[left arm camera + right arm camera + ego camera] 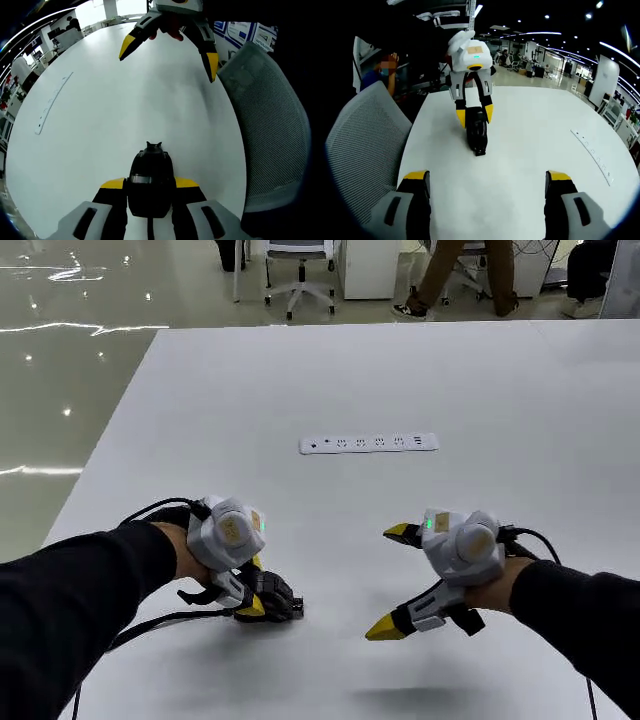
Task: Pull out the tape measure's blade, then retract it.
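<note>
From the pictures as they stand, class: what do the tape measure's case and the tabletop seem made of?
The tape measure: black case, probably plastic, perhaps rubber-coated; it shows a dull sheen and moulded edges. The table: smooth white top, likely laminate or painted board; even, faintly glossy, no grain visible.

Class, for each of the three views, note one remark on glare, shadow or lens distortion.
Head view: bright glare streaks the glossy floor; a soft shadow lies on the table near the right gripper. Left gripper view: fisheye bows the power strip; the tape measure is sharp. Right gripper view: the table edge curves.
</note>
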